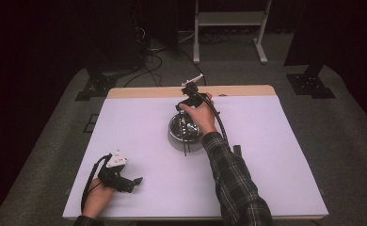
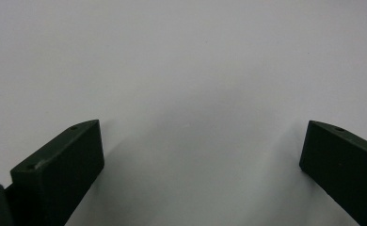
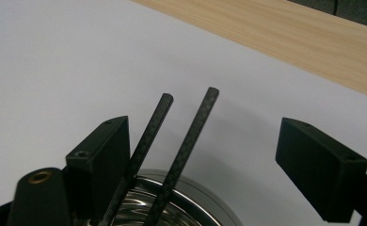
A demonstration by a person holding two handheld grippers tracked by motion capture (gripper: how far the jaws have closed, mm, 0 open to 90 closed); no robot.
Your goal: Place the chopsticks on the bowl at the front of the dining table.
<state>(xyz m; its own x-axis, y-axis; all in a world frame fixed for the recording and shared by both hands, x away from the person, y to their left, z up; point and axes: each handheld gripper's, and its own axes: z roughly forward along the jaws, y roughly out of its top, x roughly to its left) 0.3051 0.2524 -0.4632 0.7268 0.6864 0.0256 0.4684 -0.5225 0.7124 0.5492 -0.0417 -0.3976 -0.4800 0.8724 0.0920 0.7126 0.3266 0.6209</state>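
Observation:
A shiny metal bowl [image 1: 178, 133] stands in the middle of the white table [image 1: 275, 160]. Two black chopsticks [image 3: 191, 136] rest in the bowl [image 3: 210, 200] and stick out over its rim; in the high view a dark stick end [image 1: 185, 149] pokes past the near rim. My right gripper [image 1: 187, 101] hovers over the bowl's far side. In the right gripper view it [image 3: 201, 127] is open, with the chopsticks between its jaws but nearer the left one, which they may touch. My left gripper [image 1: 133, 183] rests at the near left corner, open [image 2: 203, 125] over bare table.
A wooden strip [image 1: 238, 90] runs along the table's far edge, also seen in the right gripper view [image 3: 285, 42]. A small dark object [image 1: 237, 149] lies beside the right sleeve. Cables and stand feet cover the floor beyond the table.

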